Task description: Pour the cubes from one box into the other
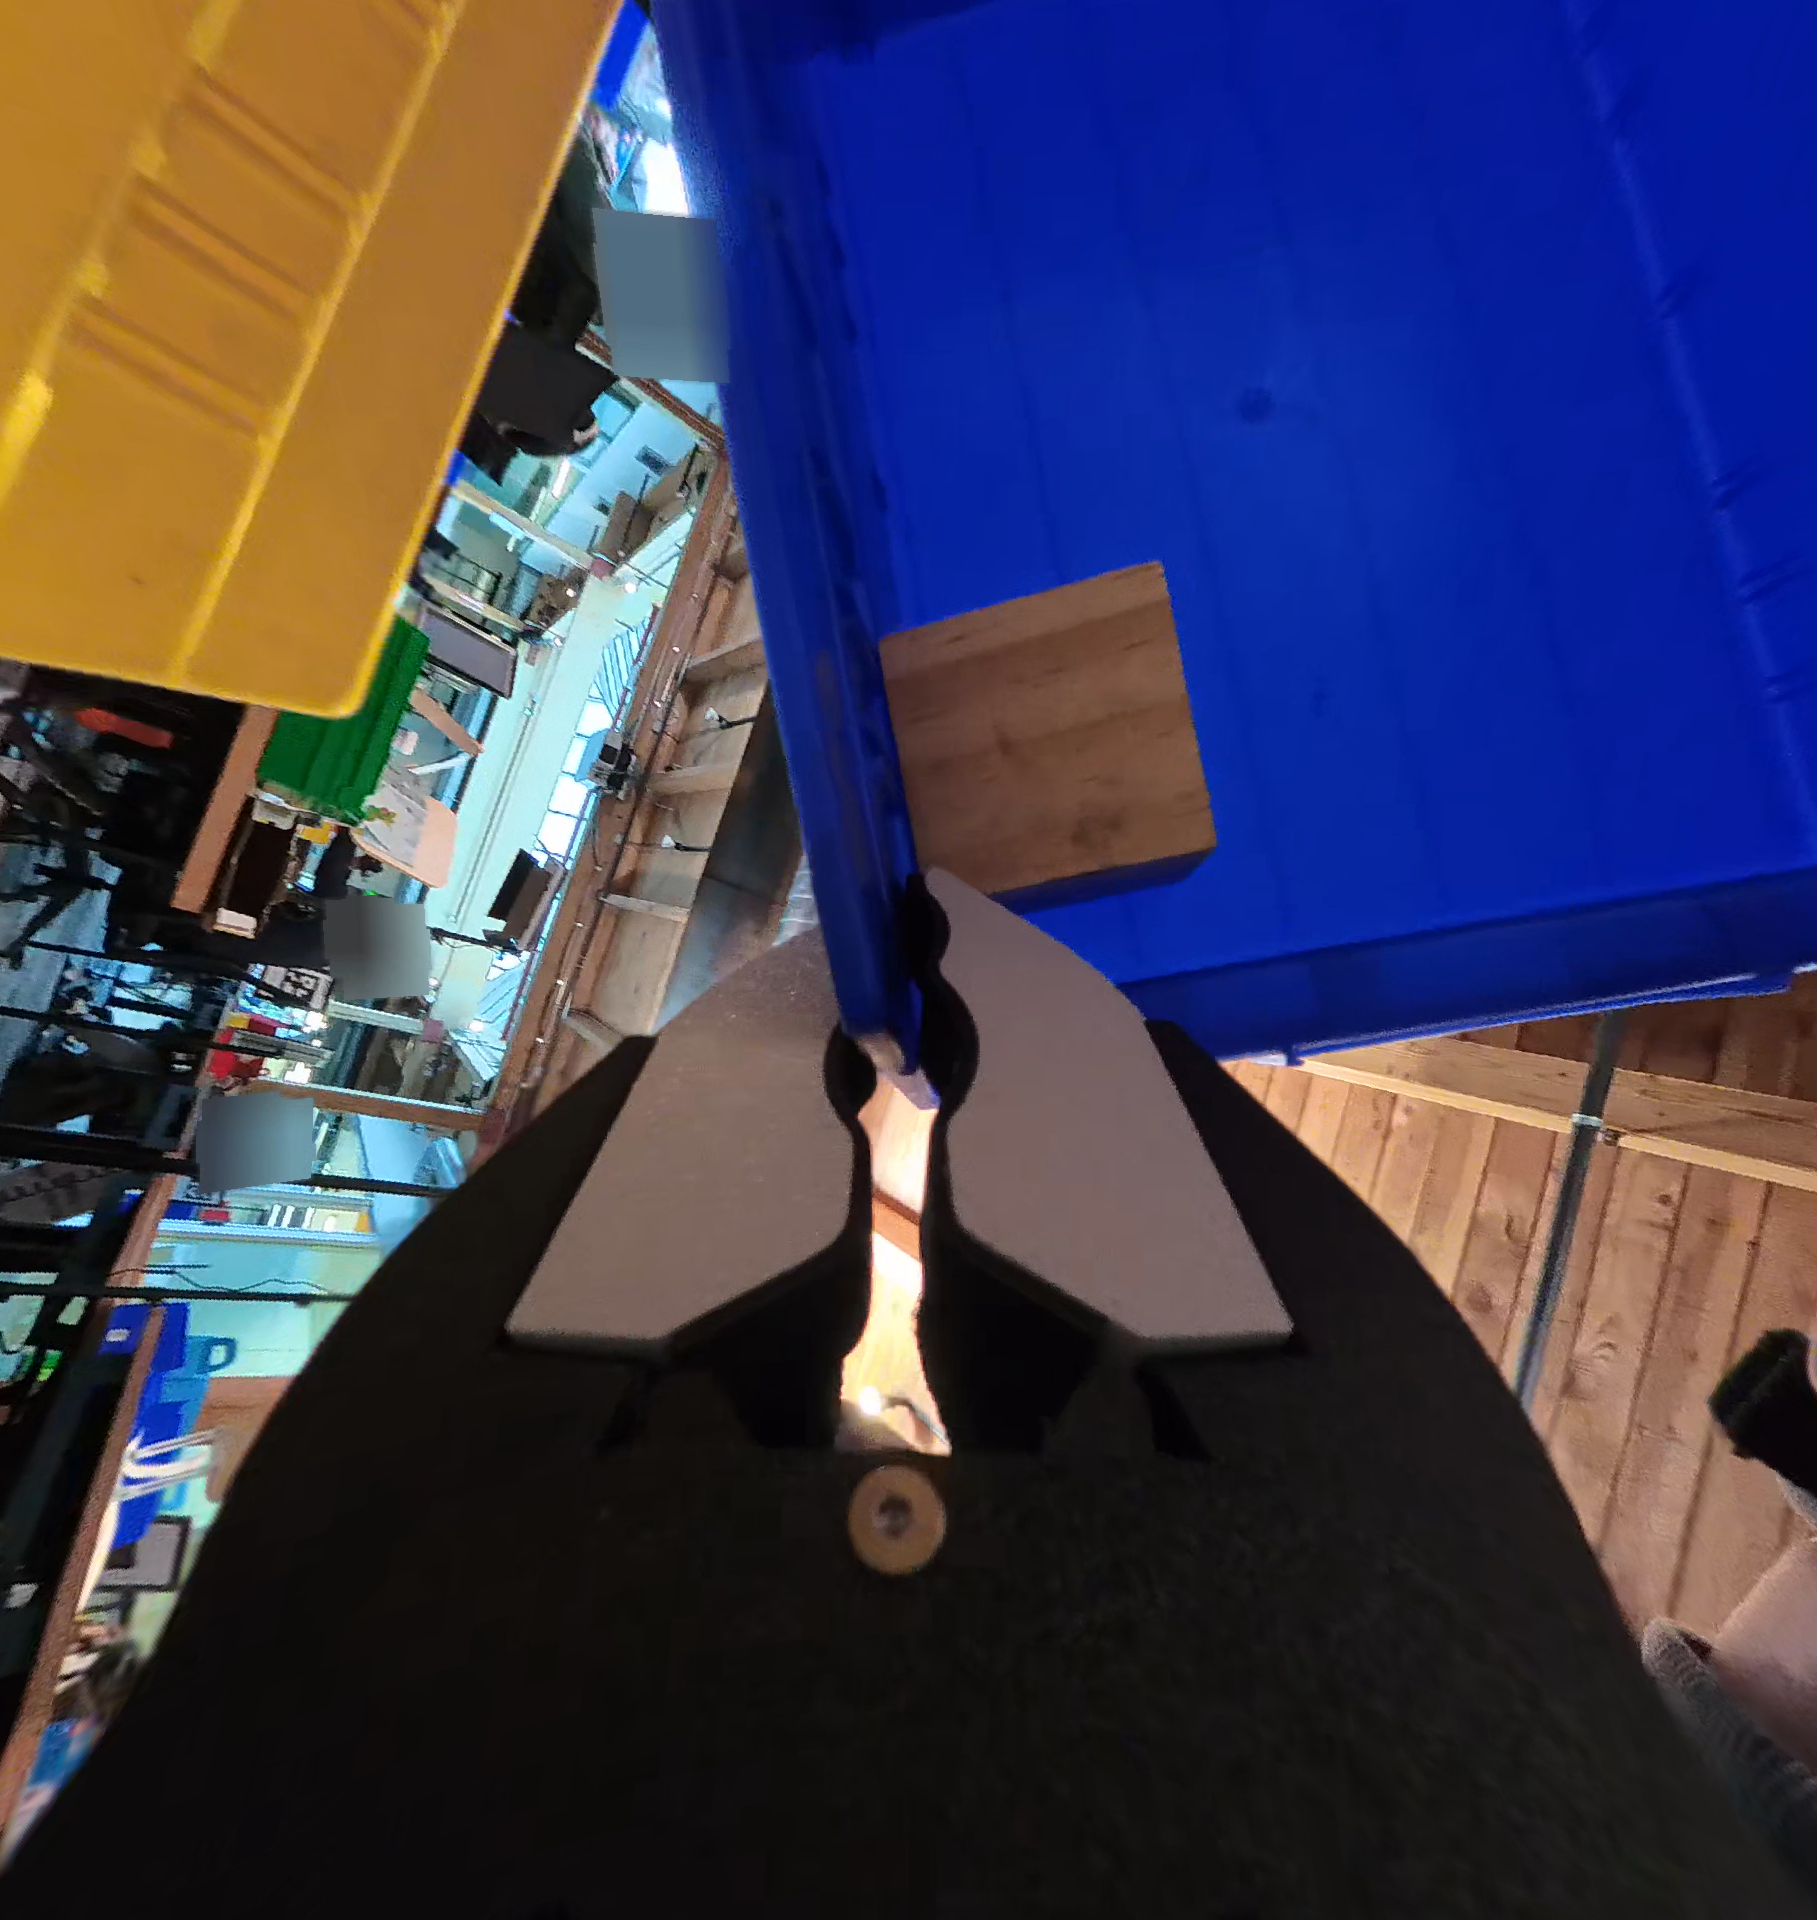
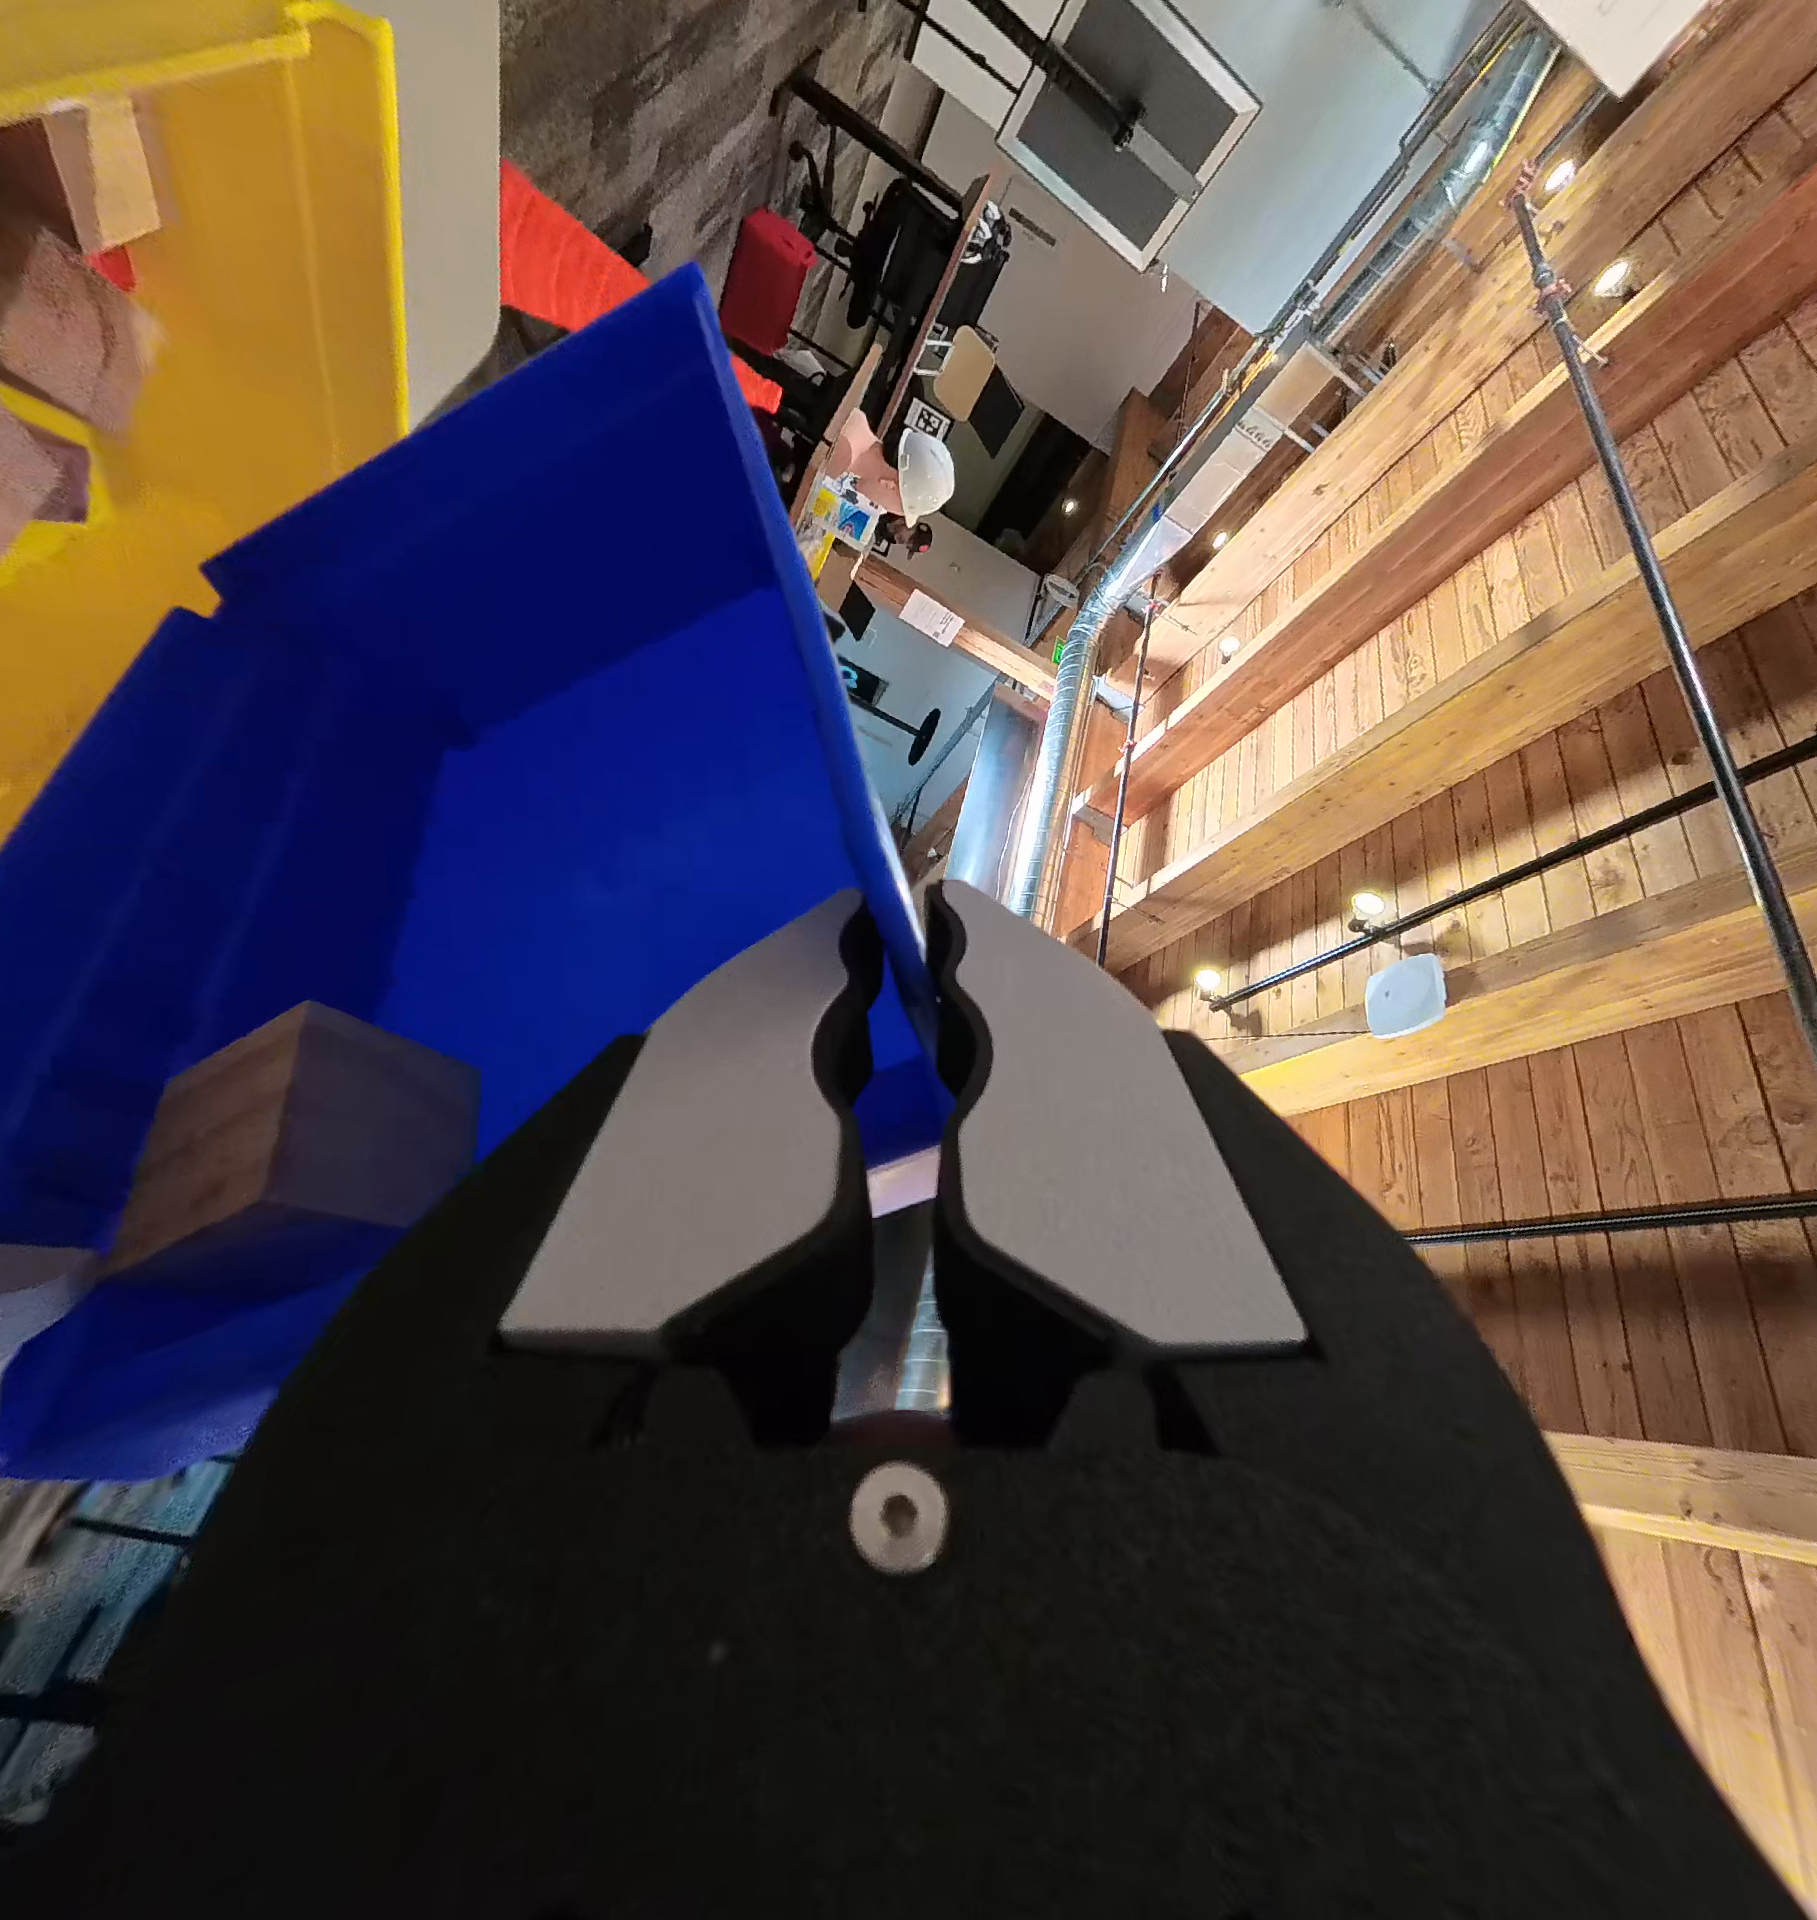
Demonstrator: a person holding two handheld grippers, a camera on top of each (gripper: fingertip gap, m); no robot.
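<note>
1. Gripping the rim of the blue box [image 1: 1351, 468] at one corner, the left gripper [image 1: 909, 971] has its jaws narrowed onto the thin plastic edge
2. Right gripper [image 2: 904, 966]: jaws likewise closed on the opposite side wall of the same blue box [image 2: 592, 790], which is raised and steeply tilted
3. Wooden cube [image 1: 1049, 727], one only, lying inside the blue box against its side wall, close to the left gripper's fingertips; it also appears in the right wrist view [image 2: 301, 1127]
4. Yellow box [image 2: 249, 312] beyond the open lower end of the blue box, holding several blurred wooden cubes [image 2: 62, 343]; in the left wrist view its outer wall [image 1: 208, 312] fills the upper left
</note>
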